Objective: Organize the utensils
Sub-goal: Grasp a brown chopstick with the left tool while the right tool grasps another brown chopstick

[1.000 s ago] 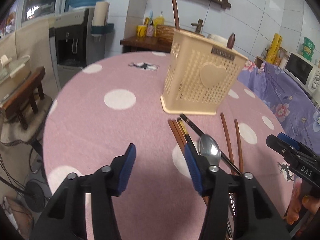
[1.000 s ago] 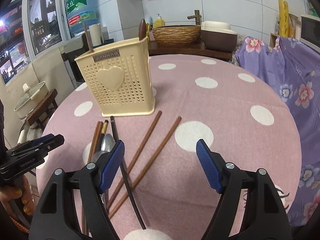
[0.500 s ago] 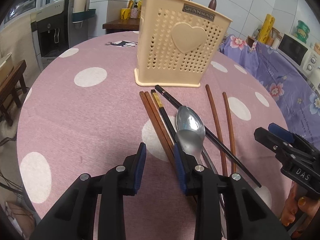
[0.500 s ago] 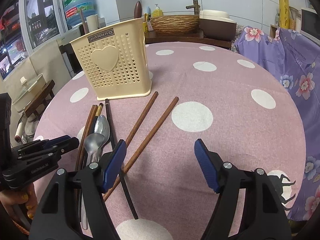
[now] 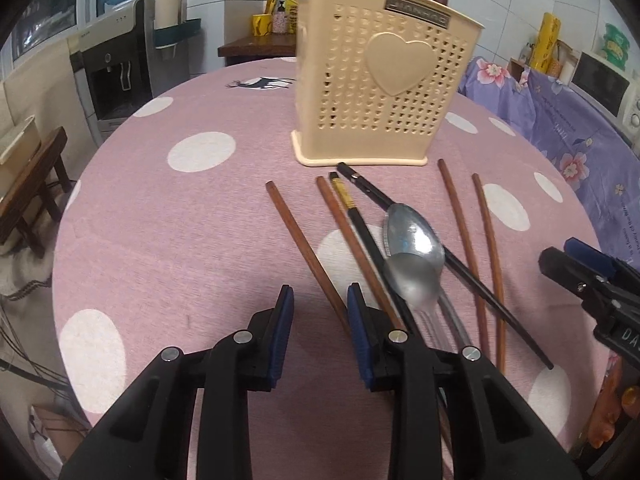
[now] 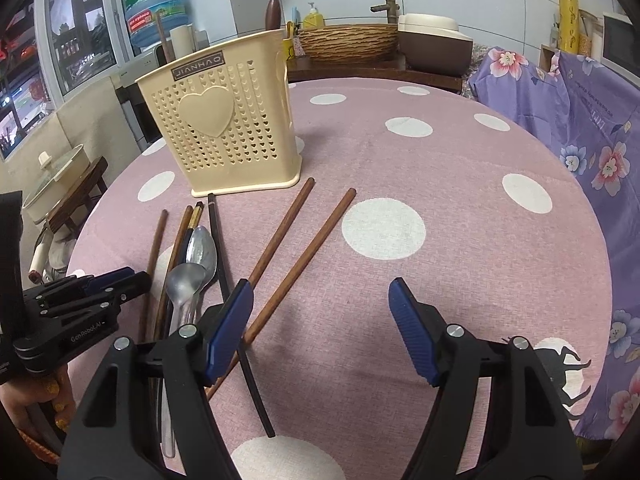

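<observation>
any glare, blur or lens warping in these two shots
Left wrist view: strong fisheye bending at the edges, dark corners; the spoon bowls catch soft glare; the holder looks slightly soft. Right wrist view: same barrel warp, the table edge curves; sharper, holder lettering readable; bright window at left, even lighting, faint shadows.

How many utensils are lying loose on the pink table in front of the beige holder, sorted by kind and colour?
Brown chopsticks: 4
Black chopsticks: 2
Spoons: 2
Total: 8
</observation>
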Demonstrator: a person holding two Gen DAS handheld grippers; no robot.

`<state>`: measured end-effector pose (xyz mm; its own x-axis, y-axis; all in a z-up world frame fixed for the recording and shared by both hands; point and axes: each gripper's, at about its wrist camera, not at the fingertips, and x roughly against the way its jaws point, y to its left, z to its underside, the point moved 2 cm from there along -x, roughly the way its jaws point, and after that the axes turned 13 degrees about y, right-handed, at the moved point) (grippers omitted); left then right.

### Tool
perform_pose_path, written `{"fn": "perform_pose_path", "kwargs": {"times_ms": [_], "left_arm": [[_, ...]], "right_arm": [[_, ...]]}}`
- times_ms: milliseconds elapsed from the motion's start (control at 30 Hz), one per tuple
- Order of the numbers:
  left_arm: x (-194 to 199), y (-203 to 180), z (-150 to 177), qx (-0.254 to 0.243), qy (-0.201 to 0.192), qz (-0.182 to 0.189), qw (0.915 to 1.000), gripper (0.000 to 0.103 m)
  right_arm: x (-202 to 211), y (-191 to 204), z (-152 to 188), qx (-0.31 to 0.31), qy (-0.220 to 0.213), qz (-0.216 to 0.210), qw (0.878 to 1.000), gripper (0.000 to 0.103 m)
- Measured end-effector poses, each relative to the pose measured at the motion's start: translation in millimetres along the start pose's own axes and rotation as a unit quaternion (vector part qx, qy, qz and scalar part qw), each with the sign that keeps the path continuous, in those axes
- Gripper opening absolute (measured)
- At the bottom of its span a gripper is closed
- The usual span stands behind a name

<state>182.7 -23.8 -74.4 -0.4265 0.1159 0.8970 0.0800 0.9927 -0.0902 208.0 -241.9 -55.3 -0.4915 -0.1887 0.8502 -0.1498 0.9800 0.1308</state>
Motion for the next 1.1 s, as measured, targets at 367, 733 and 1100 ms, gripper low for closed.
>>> {"fn": "perform_pose_path", "kwargs": {"times_ms": [367,733,1100], "left_arm": [[-8.0,17.8,-25.8,0.034,0.01,0.007,0.9993,0.029],[-19.9,20.1,-49.4,0.034,0.021,0.003,0.9992,0.029],[-27.8,18.8,-64.3,0.024,0.026,-0.005,0.9993,0.021]], "right_arm": [[-13.7,-1.3,-21.3,-0.011,0.025,0.013,1.0,0.065],[-65.8,5.5,-55.3,-0.047,0.093,0.021,0.994,0.034],[-86.3,2.9,-88.1,-0.053,0.1,0.048,0.992,0.016]]}}
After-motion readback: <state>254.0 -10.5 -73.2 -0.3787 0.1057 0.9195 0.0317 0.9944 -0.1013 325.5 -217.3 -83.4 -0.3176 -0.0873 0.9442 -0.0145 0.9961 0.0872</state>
